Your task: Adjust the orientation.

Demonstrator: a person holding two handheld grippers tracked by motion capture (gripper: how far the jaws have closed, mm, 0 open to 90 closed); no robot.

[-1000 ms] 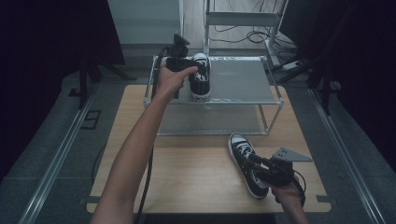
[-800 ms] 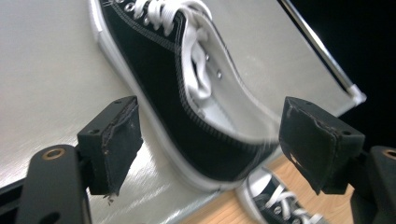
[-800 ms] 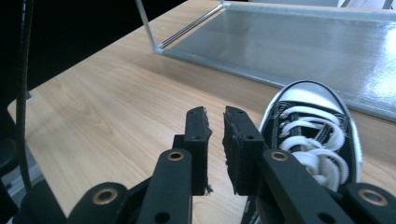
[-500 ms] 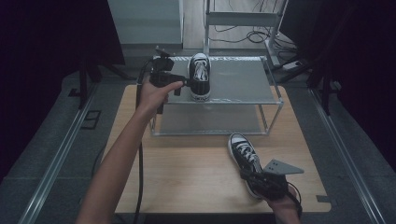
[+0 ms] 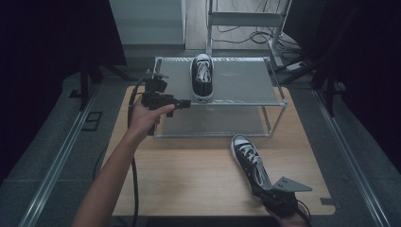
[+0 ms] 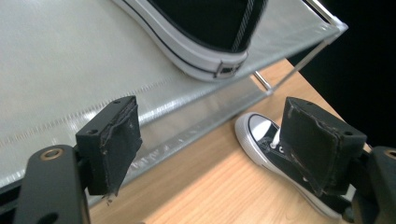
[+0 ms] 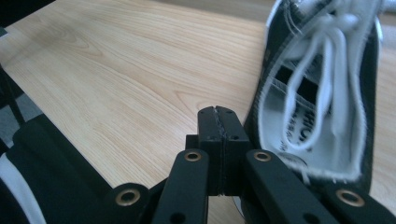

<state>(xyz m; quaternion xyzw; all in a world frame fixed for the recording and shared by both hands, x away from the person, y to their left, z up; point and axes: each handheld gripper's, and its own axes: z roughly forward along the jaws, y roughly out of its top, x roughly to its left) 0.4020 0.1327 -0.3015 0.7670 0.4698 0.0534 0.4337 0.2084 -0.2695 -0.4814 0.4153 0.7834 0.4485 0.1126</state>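
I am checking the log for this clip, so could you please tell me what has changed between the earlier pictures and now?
The left gripper let go of the shoe on the rack and drew back to the left; its jaws are open and empty. The right gripper moved down beside the shoe on the table, and its jaws have just closed on nothing. Both shoes and the rack stayed put.

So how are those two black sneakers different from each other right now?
The sneaker on the rack stands on the metal rack's top shelf, toe pointing away; the sneaker on the table lies on the wooden table, toe angled toward the rack. The first stands free of the open left gripper; the second has the shut right gripper beside its heel opening. Both are black with white laces and soles.
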